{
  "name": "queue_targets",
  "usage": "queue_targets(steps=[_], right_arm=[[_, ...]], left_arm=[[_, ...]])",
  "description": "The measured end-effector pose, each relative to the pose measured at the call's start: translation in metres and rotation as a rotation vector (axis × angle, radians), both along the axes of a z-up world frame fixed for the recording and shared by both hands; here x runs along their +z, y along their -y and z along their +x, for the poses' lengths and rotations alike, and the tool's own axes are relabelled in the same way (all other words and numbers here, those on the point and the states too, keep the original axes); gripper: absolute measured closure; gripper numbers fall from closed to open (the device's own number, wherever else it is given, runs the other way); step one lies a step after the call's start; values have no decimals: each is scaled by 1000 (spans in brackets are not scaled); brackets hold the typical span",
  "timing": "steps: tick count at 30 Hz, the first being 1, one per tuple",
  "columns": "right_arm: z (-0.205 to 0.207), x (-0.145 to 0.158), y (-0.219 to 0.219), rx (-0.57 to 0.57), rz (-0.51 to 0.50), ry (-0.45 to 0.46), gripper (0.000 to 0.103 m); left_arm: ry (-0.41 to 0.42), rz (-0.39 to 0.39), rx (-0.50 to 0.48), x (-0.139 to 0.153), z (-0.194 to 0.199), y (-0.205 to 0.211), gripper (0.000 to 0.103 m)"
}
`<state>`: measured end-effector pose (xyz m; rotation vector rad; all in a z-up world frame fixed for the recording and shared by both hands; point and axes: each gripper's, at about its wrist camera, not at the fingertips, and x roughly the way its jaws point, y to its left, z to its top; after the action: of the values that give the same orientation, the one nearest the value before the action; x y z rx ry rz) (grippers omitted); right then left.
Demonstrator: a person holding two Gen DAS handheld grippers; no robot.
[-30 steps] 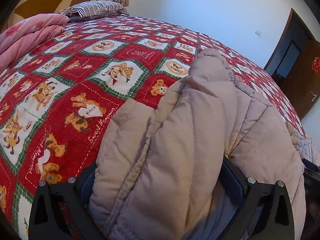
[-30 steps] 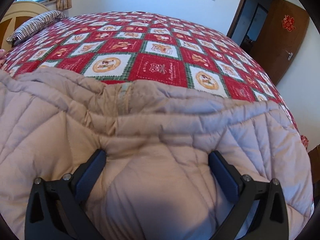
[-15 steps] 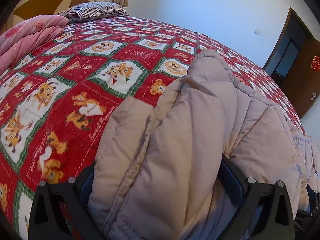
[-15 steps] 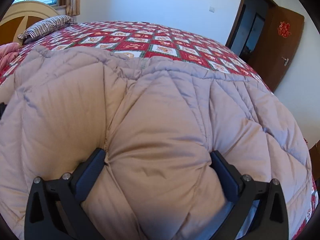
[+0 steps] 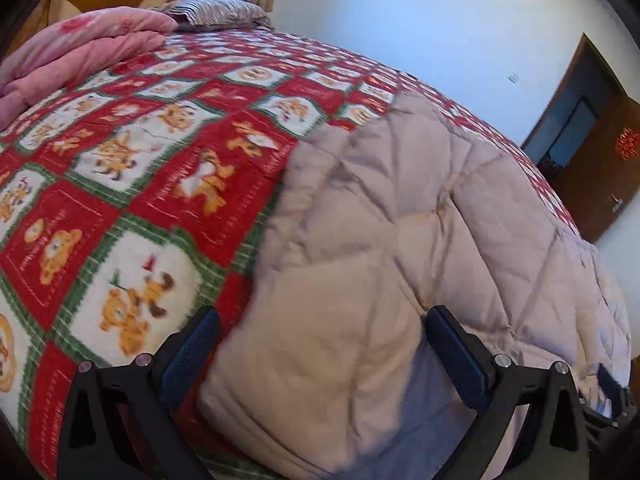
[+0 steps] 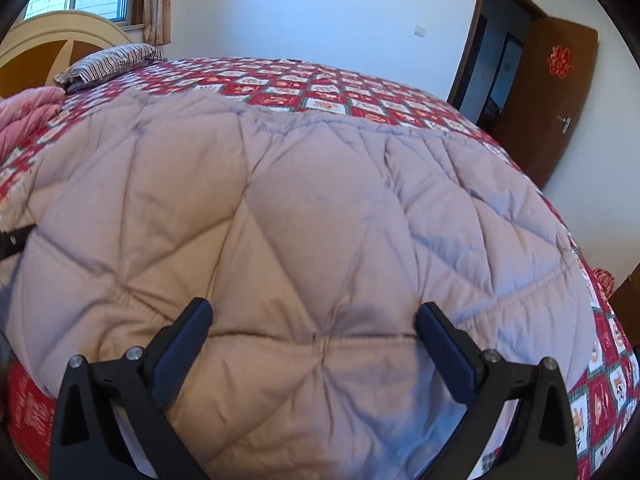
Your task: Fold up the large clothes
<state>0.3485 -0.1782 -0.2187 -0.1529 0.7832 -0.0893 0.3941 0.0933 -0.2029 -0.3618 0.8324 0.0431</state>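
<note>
A beige quilted padded garment (image 6: 304,208) lies spread flat on the red patterned bed (image 6: 328,92). It fills the right half of the left wrist view (image 5: 420,248). My left gripper (image 5: 320,344) stands wide open over the garment's near left edge, its left finger above the bedspread (image 5: 132,184). My right gripper (image 6: 312,332) stands wide open over the garment's near middle. Neither pinches fabric. The right gripper's tip shows at the left wrist view's far right edge (image 5: 608,384).
A folded pink quilt (image 5: 80,52) and a striped pillow (image 6: 108,64) lie by the headboard (image 6: 52,44) at the far left. An open brown door (image 6: 552,92) stands at the right. The bed's near edge lies just under the grippers.
The bunched, lifted garment has come down and now lies flat on the bed. Both grippers have let go of it and pulled back slightly.
</note>
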Motion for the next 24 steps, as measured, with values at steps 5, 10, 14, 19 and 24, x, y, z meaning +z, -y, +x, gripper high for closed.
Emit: queue_targets(steps=[5, 10, 14, 19, 24], right_arm=[[11, -8, -4, -6, -30, -26, 0], [14, -10, 1, -2, -3, -26, 0], [12, -11, 1, -2, -13, -21, 0], [8, -11, 1, -2, -12, -21, 0], [7, -11, -2, 1, -21, -29, 0]], left_arm=[[15, -28, -32, 1, 0, 7, 4], [28, -47, -57, 7, -9, 17, 25], [34, -9, -56, 17, -14, 22, 52], [63, -27, -102, 26, -20, 24, 72], [129, -69, -112, 38, -35, 13, 84]])
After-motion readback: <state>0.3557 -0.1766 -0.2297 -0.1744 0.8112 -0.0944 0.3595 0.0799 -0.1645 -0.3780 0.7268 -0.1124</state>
